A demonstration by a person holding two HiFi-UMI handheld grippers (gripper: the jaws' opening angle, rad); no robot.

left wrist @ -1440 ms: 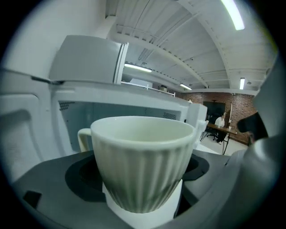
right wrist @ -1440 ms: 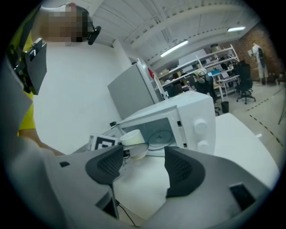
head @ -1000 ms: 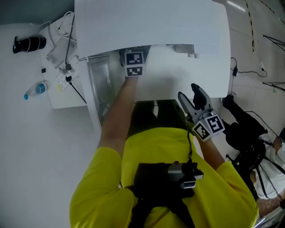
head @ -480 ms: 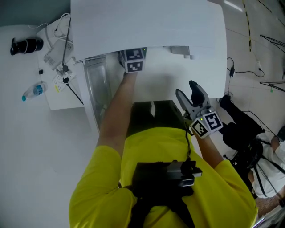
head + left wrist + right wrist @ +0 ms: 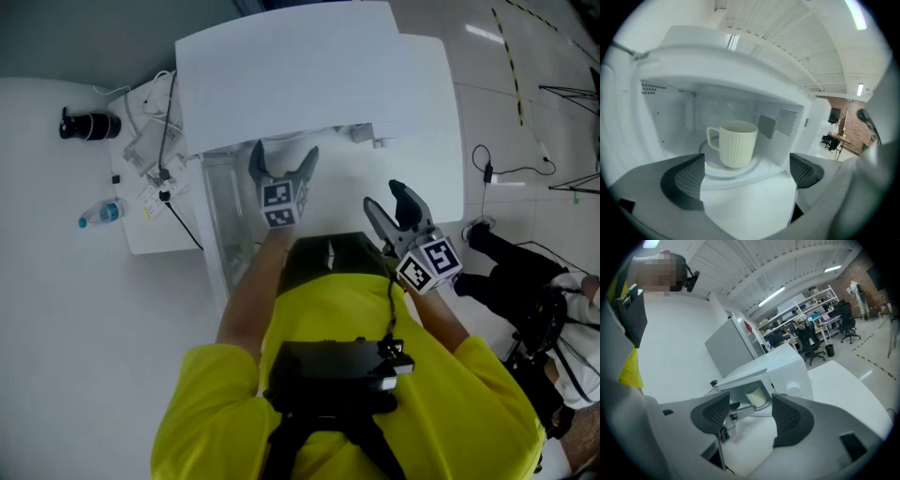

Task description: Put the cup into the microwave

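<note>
**Cup upright in the open microwave, both hand-held grippers clear of it**

The cream ceramic cup (image 5: pixel 736 143), ribbed vertically down its sides, stands inside the boxy white microwave (image 5: pixel 309 80). It is straight ahead of the left hand-held gripper (image 5: pixel 283 156) and beyond its tips. It sits upright on the round, pale turntable (image 5: pixel 761 164), with its long axis vertical and its mouth up. Its loop handle points to that gripper's left. The cavity walls are smooth and white, with a patch of fine perforations (image 5: pixel 787 119) on the wall to the gripper's right.

The left hand-held gripper's jaws are opening. Its dark grey, mesh-textured pads (image 5: pixel 686 176) stand wide apart at the mouth of the cavity. Neither pad touches the cup and nothing sits between them. The bare left forearm (image 5: pixel 251 286) reaches straight out from a bright yellow sleeve toward the opening, with the gripper tipped a little downward. The microwave's door (image 5: pixel 217 220) hangs open just to this gripper's left.

The right hand-held gripper (image 5: pixel 384 194) is held to the right of the left one, nearer the person's body and outside the microwave. Its jaws are partly apart and grip nothing. Through the gap between them I can see only the smooth white table (image 5: pixel 848 390) and, well ahead, the microwave with the cup inside. That arm is bent and tucked close against the yellow shirt (image 5: pixel 337 309), with the gripper aimed toward the microwave's front.
</note>
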